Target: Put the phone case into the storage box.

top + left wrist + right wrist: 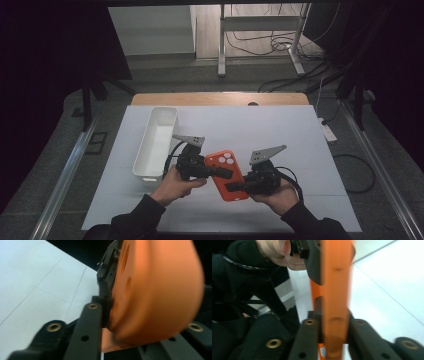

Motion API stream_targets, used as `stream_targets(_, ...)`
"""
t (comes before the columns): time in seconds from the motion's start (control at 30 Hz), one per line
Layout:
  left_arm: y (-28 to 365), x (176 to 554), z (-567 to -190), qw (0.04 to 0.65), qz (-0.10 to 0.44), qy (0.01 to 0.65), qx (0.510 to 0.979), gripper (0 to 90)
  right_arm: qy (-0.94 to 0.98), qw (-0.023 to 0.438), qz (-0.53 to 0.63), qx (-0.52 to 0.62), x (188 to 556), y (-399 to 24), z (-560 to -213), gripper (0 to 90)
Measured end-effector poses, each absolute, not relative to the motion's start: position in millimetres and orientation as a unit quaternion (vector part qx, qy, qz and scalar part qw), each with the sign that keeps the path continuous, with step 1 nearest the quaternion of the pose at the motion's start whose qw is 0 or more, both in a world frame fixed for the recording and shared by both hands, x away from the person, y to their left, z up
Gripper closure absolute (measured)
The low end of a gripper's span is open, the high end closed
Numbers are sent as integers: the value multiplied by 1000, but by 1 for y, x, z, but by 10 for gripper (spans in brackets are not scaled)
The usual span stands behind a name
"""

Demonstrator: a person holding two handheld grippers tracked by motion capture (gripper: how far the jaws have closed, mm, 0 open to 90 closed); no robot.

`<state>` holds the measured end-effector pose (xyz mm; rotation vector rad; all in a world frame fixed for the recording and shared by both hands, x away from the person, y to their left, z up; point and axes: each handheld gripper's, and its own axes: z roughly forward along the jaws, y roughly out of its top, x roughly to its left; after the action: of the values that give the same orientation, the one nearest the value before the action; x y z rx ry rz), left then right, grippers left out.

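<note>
Phone case: an orange, rounded-rectangle phone case of soft-looking plastic (227, 175), with a cluster of camera holes at its far end, is held just above the white sheet, a little toward six o'clock from the table's middle. It is gripped from both sides, so that it is judged to be steadied or passed between grippers rather than set down.

Left gripper: the black two-jaw left gripper (227, 173) is reached in from nine o'clock and is clamped on the case's far half, near the camera holes. In the left gripper view the orange case (155, 292) is seen pressed against the jaws, blurred and very close.

Right gripper: the black two-jaw right gripper (231, 187) is brought in from three o'clock and is closed on the case's near half. In the right gripper view the case (335, 302) is seen edge-on, squeezed between the two jaws; a grip on the thin edges is judged to keep the flat face free.

Hands: the person's left hand (175, 184) and right hand (274, 196), in dark sleeves, are entered from six o'clock, each wrapped round a gripper body.

Bin: a white, oblong plastic bin (156, 142) is stood open at ten o'clock of the case, just beside the left gripper; it is judged a likely destination.

Table: a wooden table (220, 98) covered by a white sheet is placed under everything.
</note>
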<state>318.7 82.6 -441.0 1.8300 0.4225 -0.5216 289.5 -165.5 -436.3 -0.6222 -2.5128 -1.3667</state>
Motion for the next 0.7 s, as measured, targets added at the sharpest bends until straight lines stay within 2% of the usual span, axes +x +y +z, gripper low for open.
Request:
stream_targets(0.27, 82, 316, -436, 558, -191, 189, 785, 716, -856, 91, -462, -216, 287, -165, -432, 855)
stream_targets(0.6, 84, 313, -428, 540, -129, 216, 803, 407, -844, 50, -475, -242, 289, -174, -429, 853)
stream_targets(0.7, 85, 313, -427, 533, -118, 227, 806, 355, -846, 44, -471, -246, 290, -175, -430, 853)
